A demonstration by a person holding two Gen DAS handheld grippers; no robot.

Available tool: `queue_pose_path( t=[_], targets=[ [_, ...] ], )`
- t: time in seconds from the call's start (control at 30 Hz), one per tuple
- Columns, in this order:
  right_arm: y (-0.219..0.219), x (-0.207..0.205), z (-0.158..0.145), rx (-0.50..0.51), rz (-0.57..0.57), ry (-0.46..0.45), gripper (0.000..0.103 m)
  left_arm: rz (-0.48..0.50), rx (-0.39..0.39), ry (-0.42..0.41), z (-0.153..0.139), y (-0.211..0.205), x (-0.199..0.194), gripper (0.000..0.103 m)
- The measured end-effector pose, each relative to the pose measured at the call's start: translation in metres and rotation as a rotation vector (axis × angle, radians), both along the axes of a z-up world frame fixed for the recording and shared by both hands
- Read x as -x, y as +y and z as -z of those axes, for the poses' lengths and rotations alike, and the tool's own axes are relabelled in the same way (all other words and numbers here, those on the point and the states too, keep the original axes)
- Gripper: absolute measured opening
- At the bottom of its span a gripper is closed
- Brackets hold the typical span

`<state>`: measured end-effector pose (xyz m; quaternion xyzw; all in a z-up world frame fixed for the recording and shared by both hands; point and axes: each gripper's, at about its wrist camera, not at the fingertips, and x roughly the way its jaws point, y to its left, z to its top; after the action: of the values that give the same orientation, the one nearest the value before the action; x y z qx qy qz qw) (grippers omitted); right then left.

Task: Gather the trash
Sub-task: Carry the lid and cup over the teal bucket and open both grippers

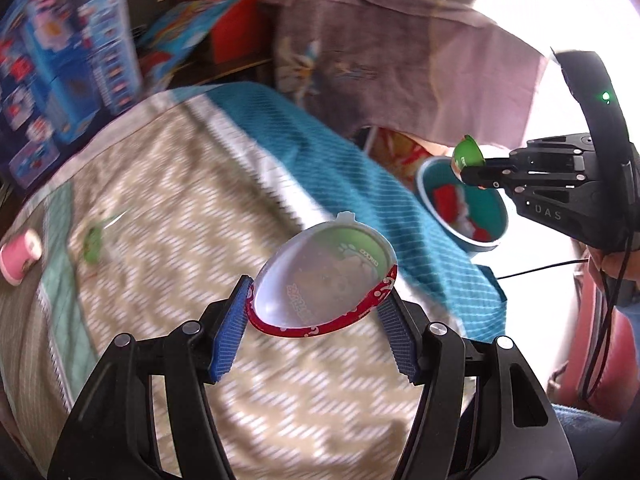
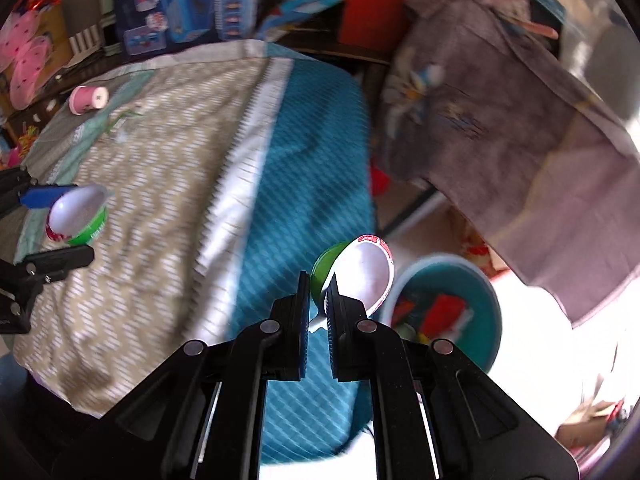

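A: Any text you can actually read here?

B: Barely. The right gripper [image 1: 470, 170] has "DAS" on its black body, seen from the left wrist view.

A: What about the egg shell [image 1: 324, 280]?

B: There's print showing through it, mirrored and too blurry to read. Same for the blue boxes [image 1: 60, 76], all smeared.

Patterned bed cover [image 2: 160, 184], mauve towel [image 2: 520, 140] hanging, bright daylight.
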<state>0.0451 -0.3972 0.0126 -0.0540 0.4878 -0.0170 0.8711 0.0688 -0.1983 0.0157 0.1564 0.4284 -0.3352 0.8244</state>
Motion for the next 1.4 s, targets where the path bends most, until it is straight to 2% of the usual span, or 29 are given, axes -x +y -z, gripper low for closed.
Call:
queue_pose_path(
  t=[0.27, 0.53, 0.87, 1.3, 1.4],
  targets=[
    [-0.069, 0.03, 0.018, 0.01, 0.099, 0.029, 0.008, 0.116, -0.029, 0.014, 0.007, -0.076, 0.008, 0.063],
    [-0.125, 0.051, 0.034, -0.028, 0.166, 0.041, 0.008, 0.208, -0.071, 0.037, 0.024, -0.149, 0.01, 0.063],
    [-0.169, 0.045, 0.066, -0.032, 0.193, 0.116, 0.008, 0.309, -0.129, 0.098, 0.064, -0.225, 0.013, 0.063],
    [-0.211, 0.04, 0.087, -0.062, 0.235, 0.152, 0.008, 0.393, -0.133, 0.157, 0.098, -0.299, -0.005, 0.064],
    [-0.22, 0.037, 0.09, -0.07, 0.246, 0.157, 0.008, 0.383, -0.143, 0.16, 0.103, -0.31, -0.008, 0.066]
  ],
)
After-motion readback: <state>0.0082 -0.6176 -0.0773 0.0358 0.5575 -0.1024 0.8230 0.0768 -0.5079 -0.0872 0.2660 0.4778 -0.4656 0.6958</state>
